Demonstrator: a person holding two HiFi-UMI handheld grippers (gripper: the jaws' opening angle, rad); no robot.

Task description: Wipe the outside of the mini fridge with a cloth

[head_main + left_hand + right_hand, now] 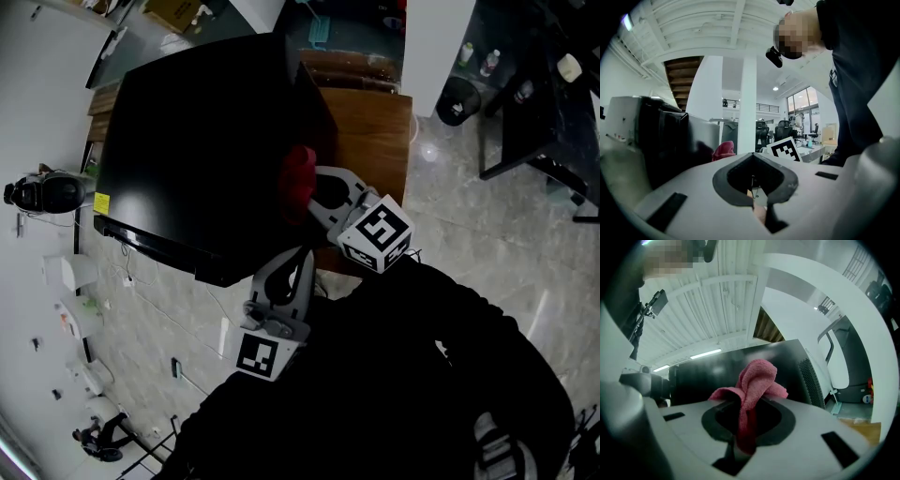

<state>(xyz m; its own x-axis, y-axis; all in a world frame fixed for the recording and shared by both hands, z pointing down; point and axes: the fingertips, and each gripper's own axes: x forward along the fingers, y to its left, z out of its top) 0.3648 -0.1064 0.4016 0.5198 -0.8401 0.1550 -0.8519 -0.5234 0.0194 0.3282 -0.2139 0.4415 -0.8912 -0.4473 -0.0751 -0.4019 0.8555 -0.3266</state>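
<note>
The mini fridge (197, 141) is the biggest thing under me, a black box whose top fills the middle of the head view. It stands on a wooden table (375, 131) and takes up the left part of it, leaving bare wood along the table's right edge. That strip is where I judge I have room to work on the side wall.

My right claw (323, 192) reaches in over that bare wood towards the fridge's right side, close to its top edge. Its jaws are clamped on the pink cloth (298, 178). In the right gripper view the cloth (757, 376) is pinched low between them and bunches out ahead in a loose fold. I think that leaves soft fabric, not hard plastic, to meet the glossy panel (712, 371). The fold sits right at the wall, beside a slotted vent, but I cannot tell whether it is pressing yet.

My left claw (281, 281) hangs nearer my body, off the table's near edge and apart from the fridge. Its jaws are together with nothing between them (752, 180). I judge it is only keeping clear, since wiping needs one tool.
</note>
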